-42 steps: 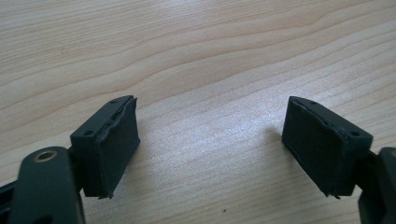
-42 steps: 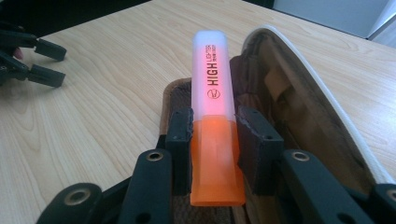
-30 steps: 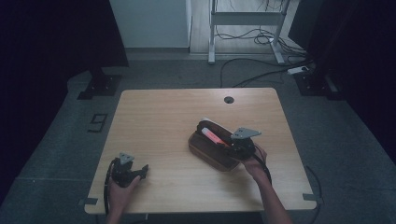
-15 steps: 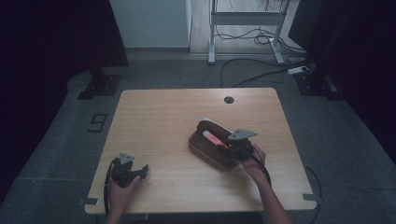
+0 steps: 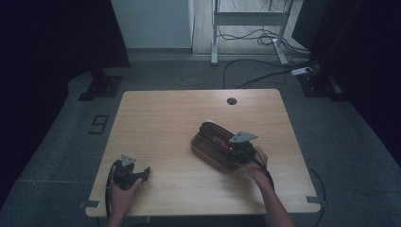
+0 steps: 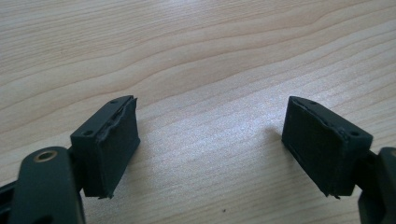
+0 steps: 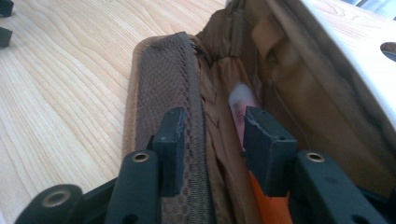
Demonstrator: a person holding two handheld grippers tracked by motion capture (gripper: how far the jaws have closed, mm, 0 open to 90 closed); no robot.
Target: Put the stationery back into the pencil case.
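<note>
The soft brown fabric pouch [image 5: 217, 150] looks light and floppy; its mesh-lined wall [image 7: 163, 98] suits pinching. The right tool [image 7: 212, 140] straddles that wall, partly spread, while the left tool [image 6: 210, 144] rests spread wide on the table [image 5: 161, 123].

Pale wooden table [image 5: 165, 123] with round grommet hole [image 5: 231, 101]; cables [image 5: 250, 78] on grey floor behind.

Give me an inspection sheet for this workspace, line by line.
Surface: light wooden table with a dark round hole near the far edge.
Job's things: brown pouch lying open at right of centre; a pink and orange item inside.
Clutter: nothing seen.
Grippers: left gripper open over bare wood; right gripper at the pouch, one finger outside the mesh wall, one inside, partly closed.
Cables: one trails from each gripper; loose cables on the floor beyond.
Surroundings: dim room, grey floor, metal frame.
</note>
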